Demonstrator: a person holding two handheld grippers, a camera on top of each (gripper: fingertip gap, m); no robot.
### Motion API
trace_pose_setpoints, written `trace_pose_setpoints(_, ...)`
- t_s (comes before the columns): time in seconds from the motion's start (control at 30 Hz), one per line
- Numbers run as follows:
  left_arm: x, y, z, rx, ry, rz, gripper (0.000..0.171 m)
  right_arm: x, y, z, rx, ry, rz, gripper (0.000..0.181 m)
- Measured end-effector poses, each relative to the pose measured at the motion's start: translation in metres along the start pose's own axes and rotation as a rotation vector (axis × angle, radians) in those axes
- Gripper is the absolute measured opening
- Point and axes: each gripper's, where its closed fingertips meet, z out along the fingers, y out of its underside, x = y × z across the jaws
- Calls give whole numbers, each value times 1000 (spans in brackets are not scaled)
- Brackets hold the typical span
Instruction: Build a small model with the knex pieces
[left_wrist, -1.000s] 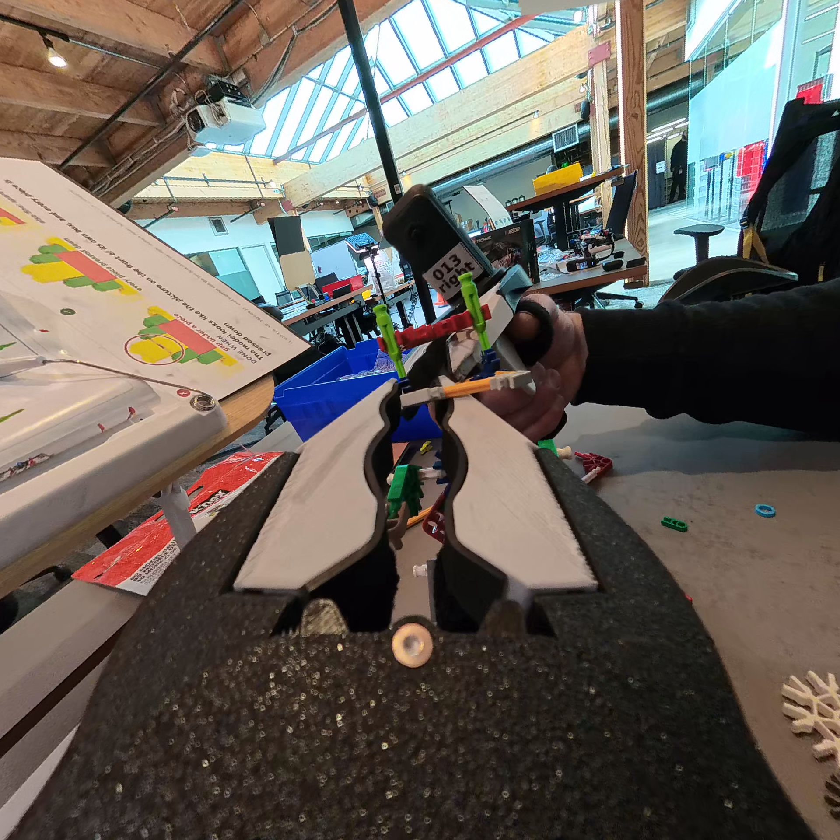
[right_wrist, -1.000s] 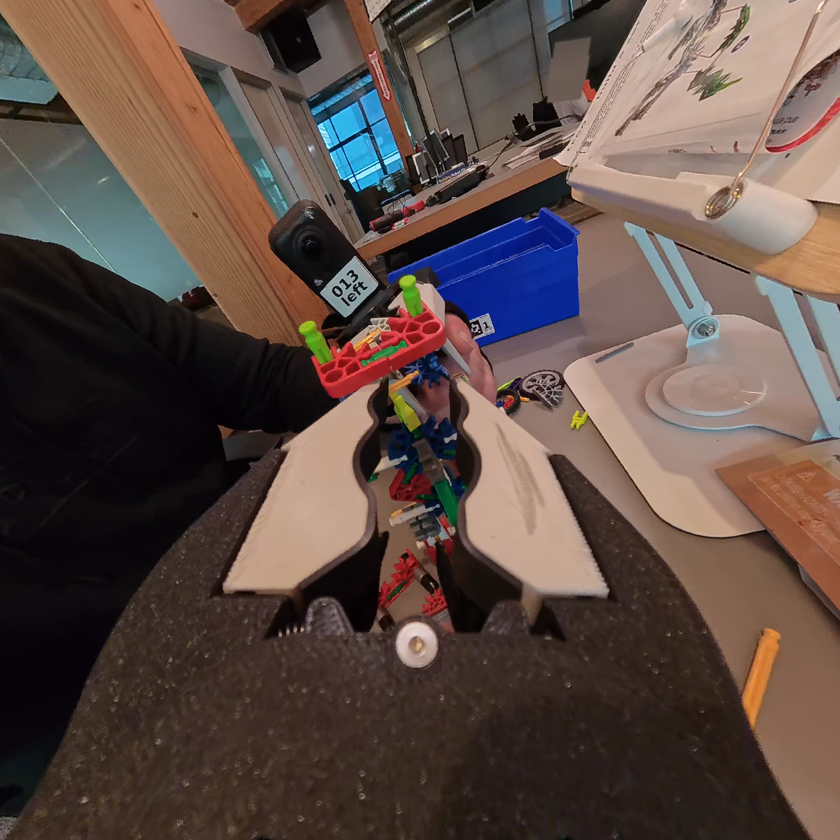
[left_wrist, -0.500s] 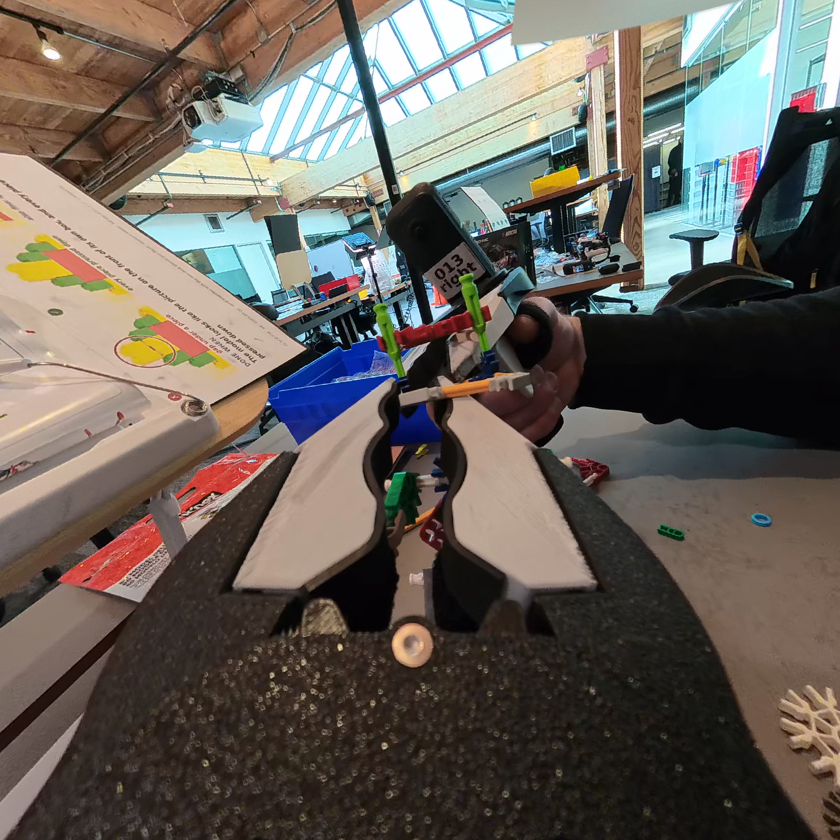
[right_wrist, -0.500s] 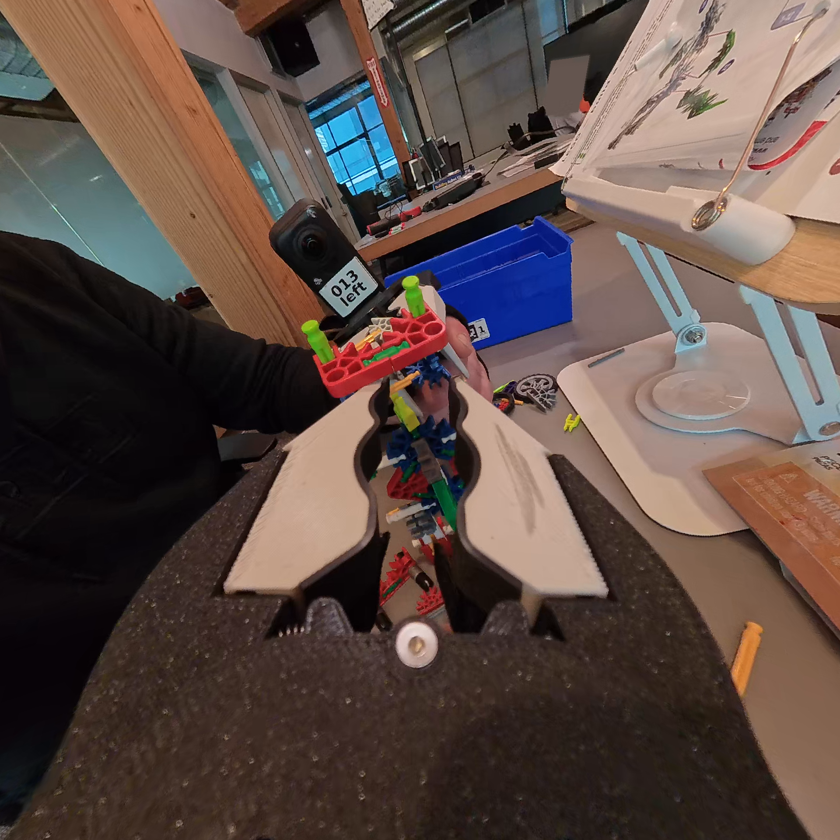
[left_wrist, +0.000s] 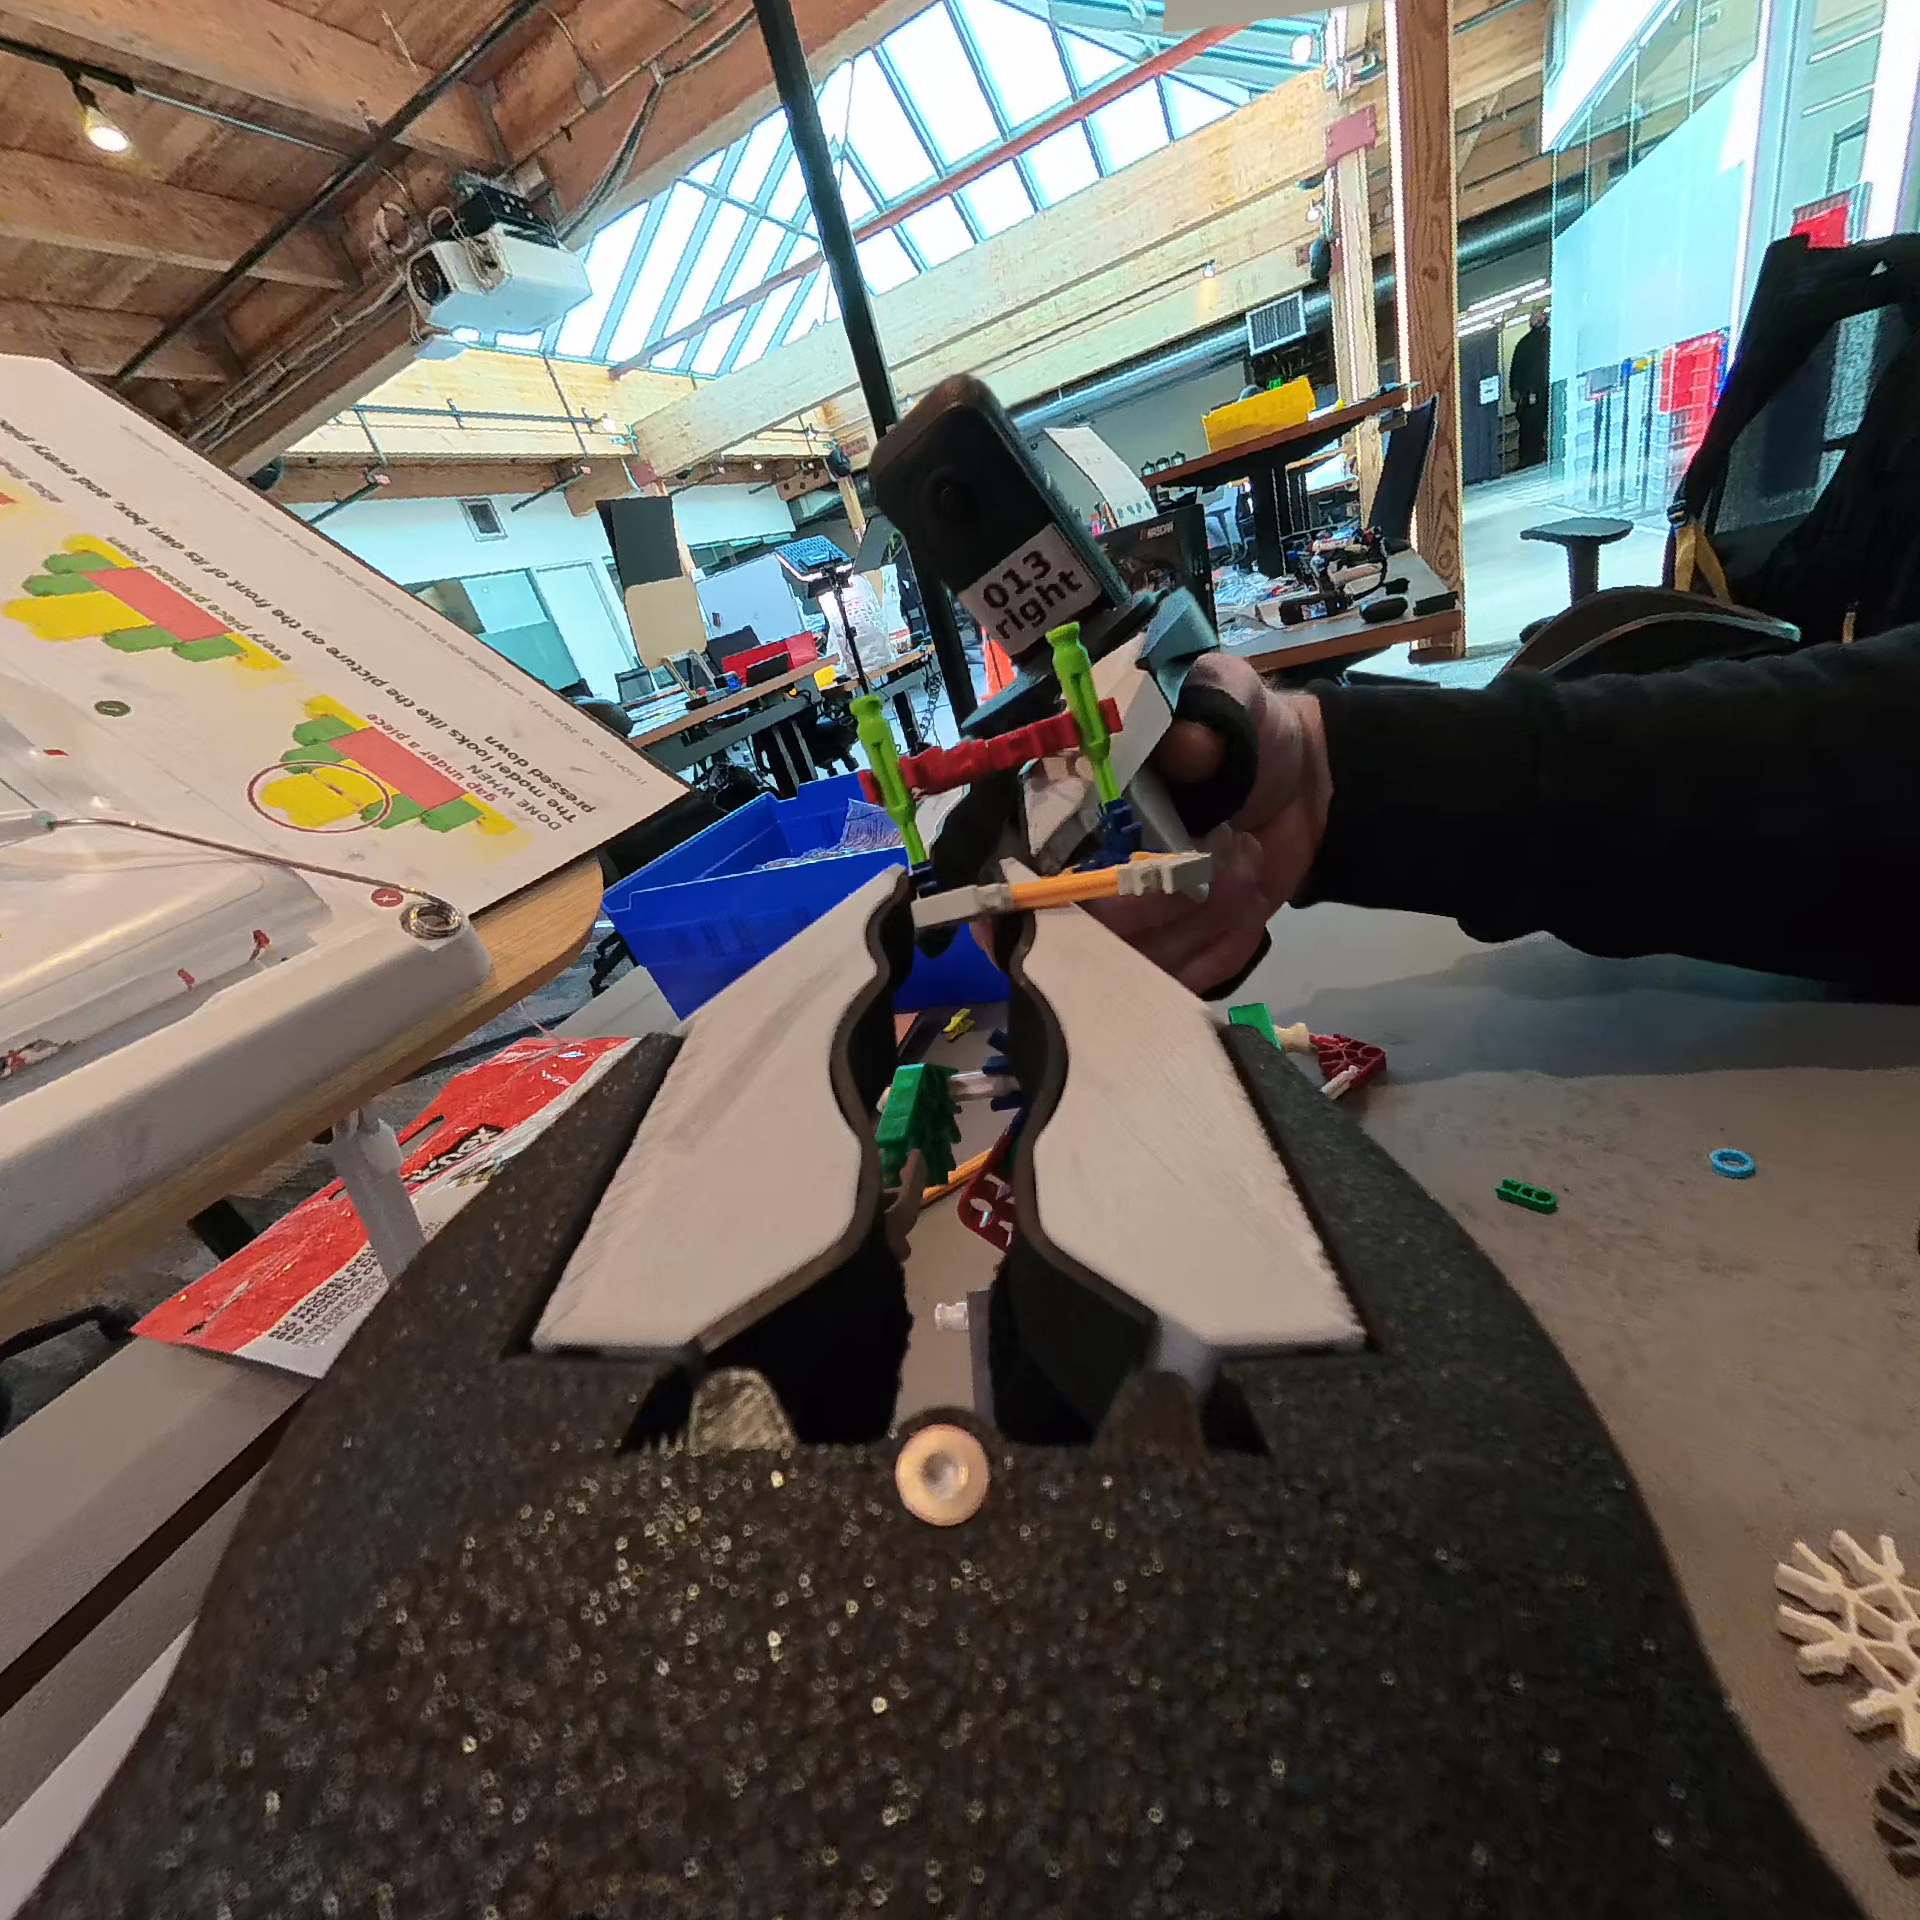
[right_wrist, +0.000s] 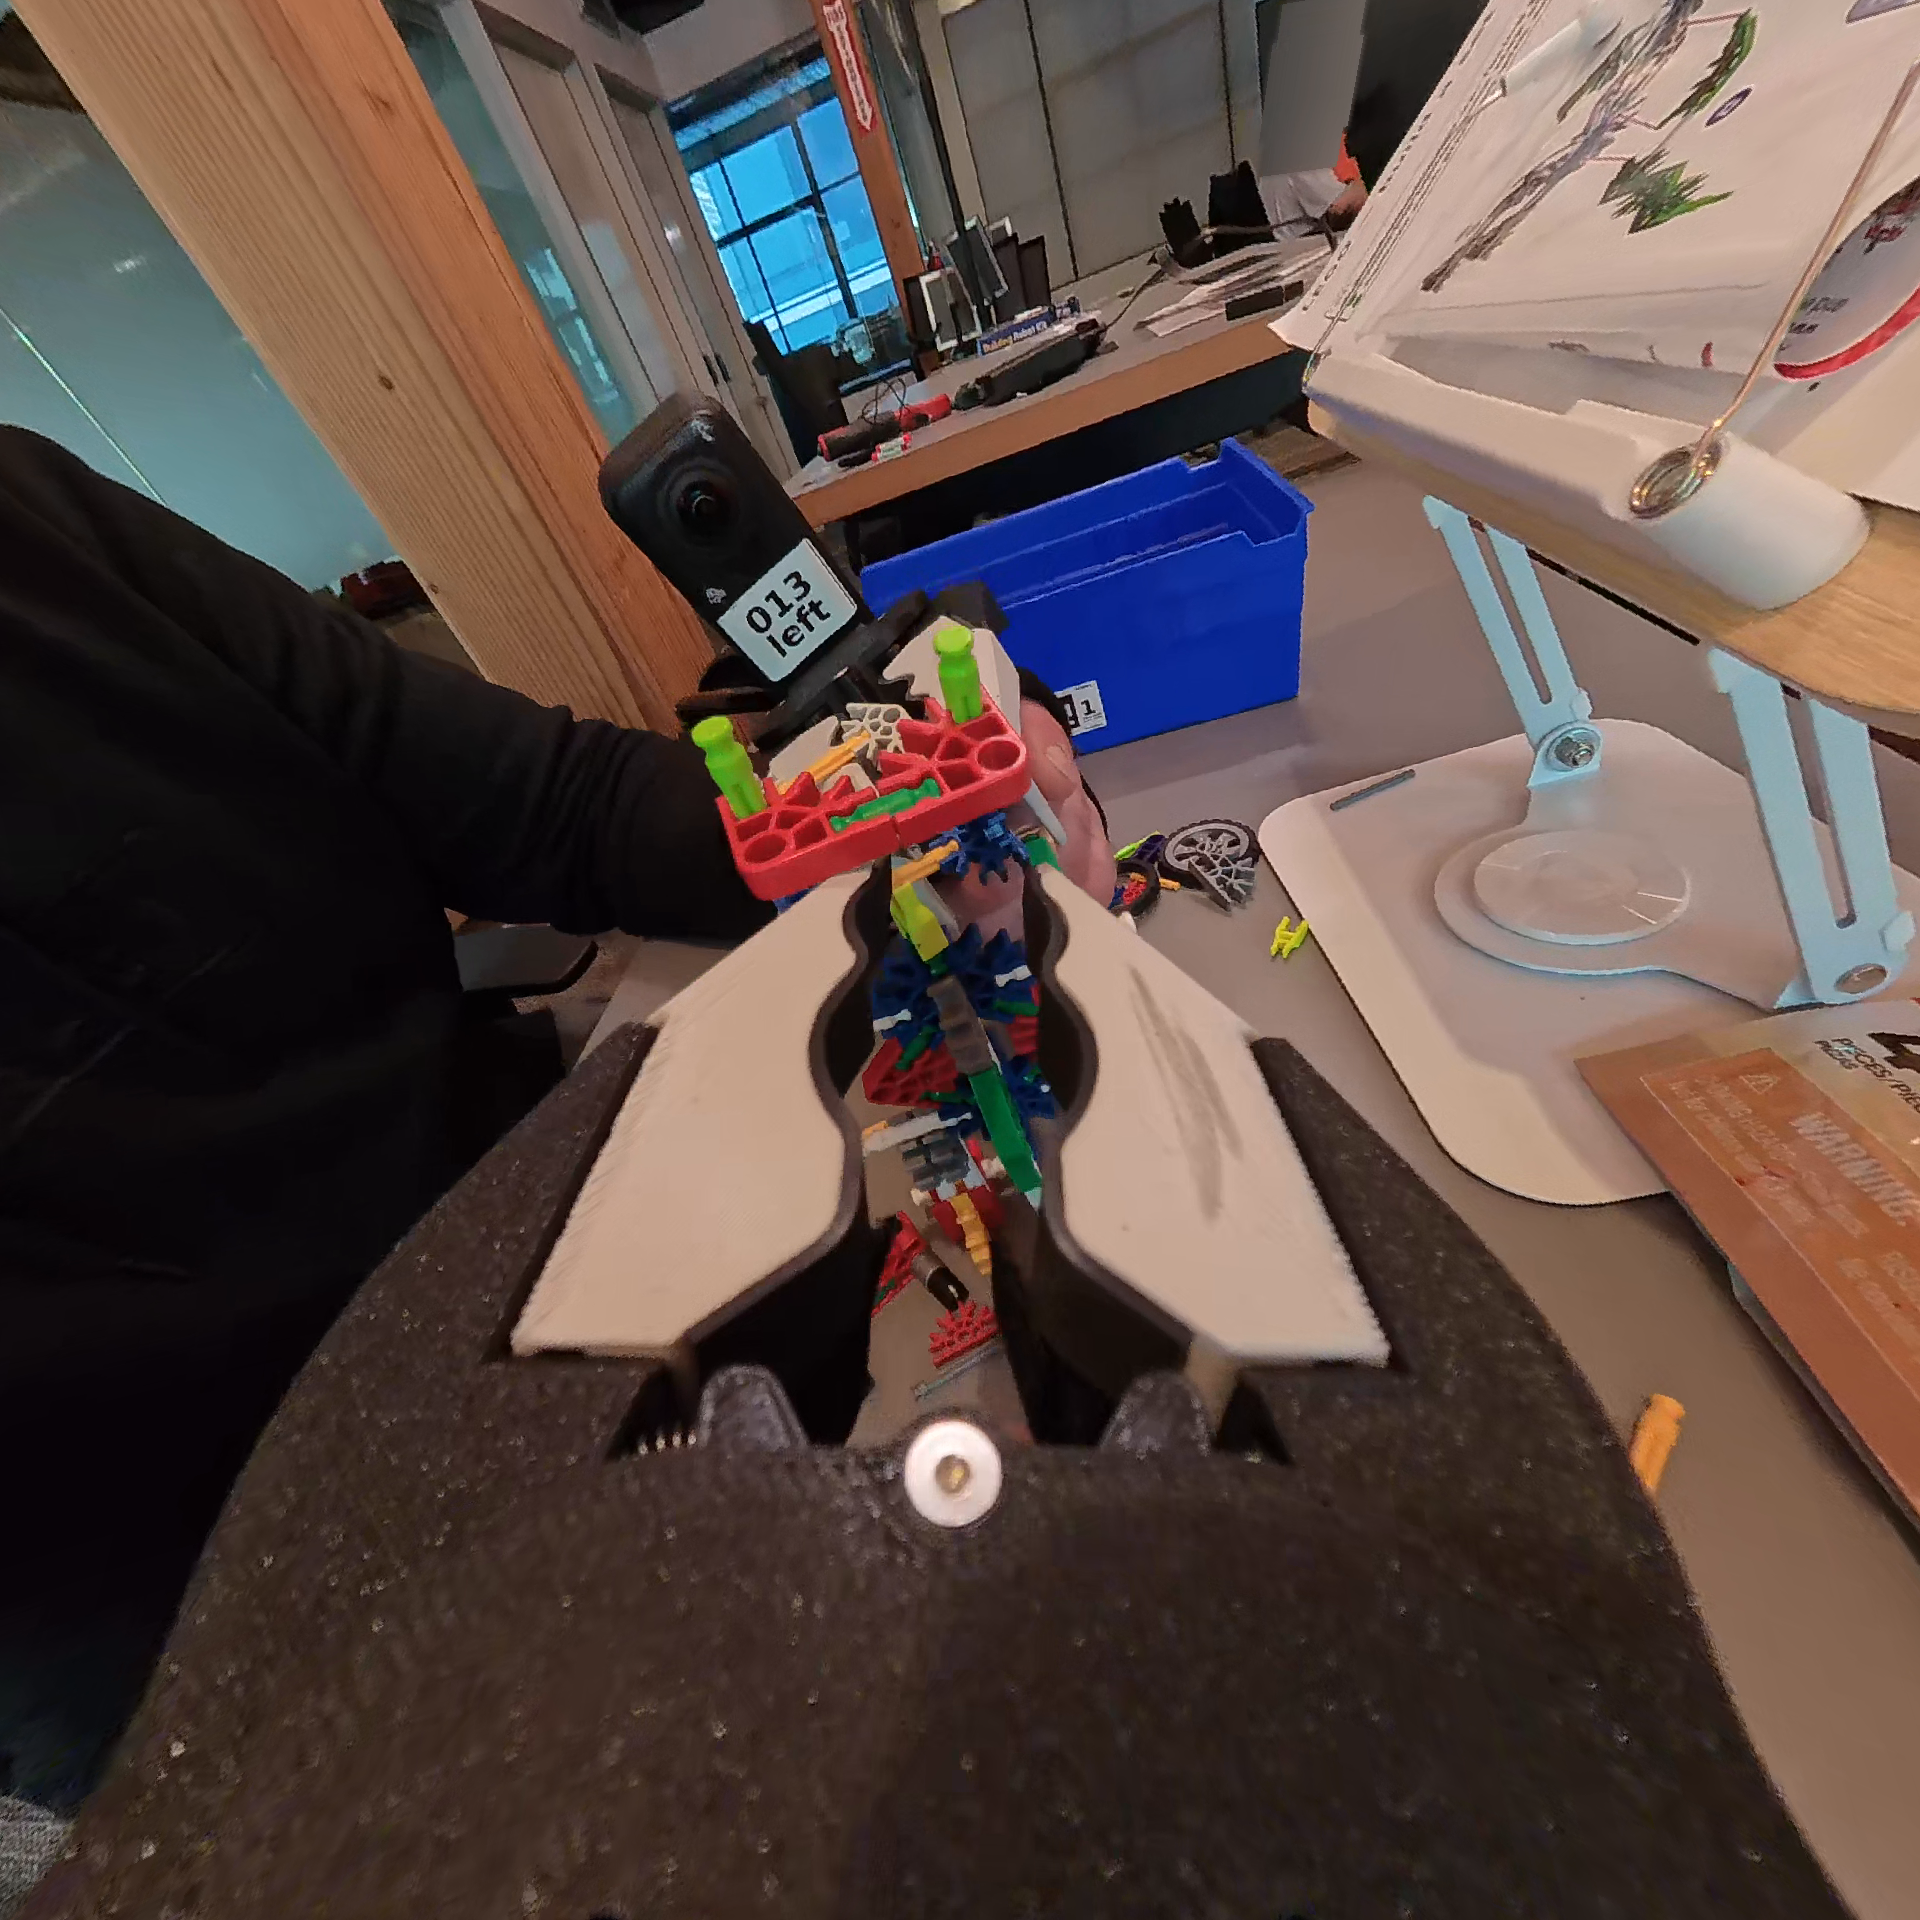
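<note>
Toy model (right_wrist: 883, 800): small build of plastic rods and connectors, held up above the table between the two grippers; red flat panel on top, two lime-green pegs (left_wrist: 881, 774) standing up from it, blue connectors below.
Left gripper (left_wrist: 961, 904): fingers nearly closed, tips pinching a white-and-orange rod (left_wrist: 1060, 888) that sticks out sideways from the model.
Right gripper (right_wrist: 961, 883): fingers close together, tips at the lime and blue parts under the red panel; cannot tell if they truly grip.
Hand (left_wrist: 1236, 831): black sleeve, wrapped around the right gripper's handle.
Table (left_wrist: 1610, 1299): grey; loose pieces scattered under the model.
Blue bin (right_wrist: 1122, 603): behind the model.
Book stand (right_wrist: 1558, 883): white, carries an open instruction sheet (left_wrist: 312, 675).
</note>
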Motion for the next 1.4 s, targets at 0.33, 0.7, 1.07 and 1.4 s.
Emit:
trace_pose_setpoints(0.33, 4, 10, -1, -18, -4, 18, 10, 4, 9, 2, -92, 66, -62, 19)
trace_pose_setpoints(0.7, -2, 5, -9, -69, -13, -73, 21, 1, 0, 4, -20, 46, -60, 12)
trace_pose_setpoints(1.07, -2, 6, -10, -89, -36, -48, 11, -5, 1, 6, 7, 33, -67, 11)
trace_pose_setpoints(1.4, -3, 1, -3, -96, -23, -78, 4, -6, 5, -2, -7, 118, -136, 15)
